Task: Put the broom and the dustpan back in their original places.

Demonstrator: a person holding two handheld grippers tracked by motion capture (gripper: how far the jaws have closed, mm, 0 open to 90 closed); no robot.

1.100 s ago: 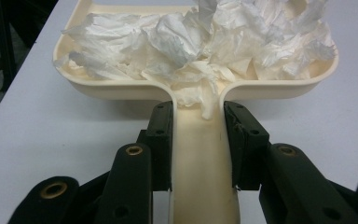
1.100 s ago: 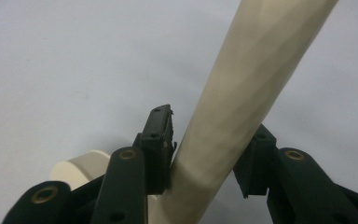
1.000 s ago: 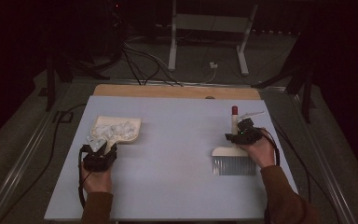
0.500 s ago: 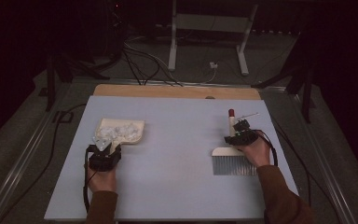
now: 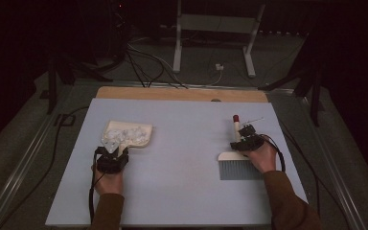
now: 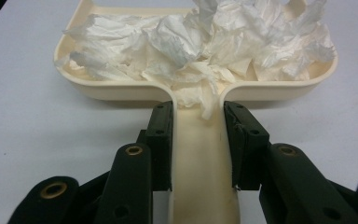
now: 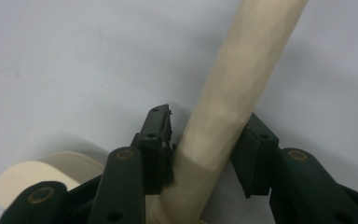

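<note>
Since pan (image 6: 196, 91) is rigid light plastic, left gripper (image 6: 198, 135) clamps handle; tissue (image 6: 205, 42) loose, spill-prone. Pan at table's (image 5: 187, 191) 9 o'clock. Right gripper (image 7: 205, 140) clamps brush (image 7: 242, 79) handle, 3 o'clock.

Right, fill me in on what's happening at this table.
A person is working with two hand-held tongs on a pale blue table. The left tongs are clamped on the handle of a cream dustpan loaded with crumpled white paper. The right tongs grip the cream handle of a hand brush, whose grey bristles rest on the table at the right.
</note>
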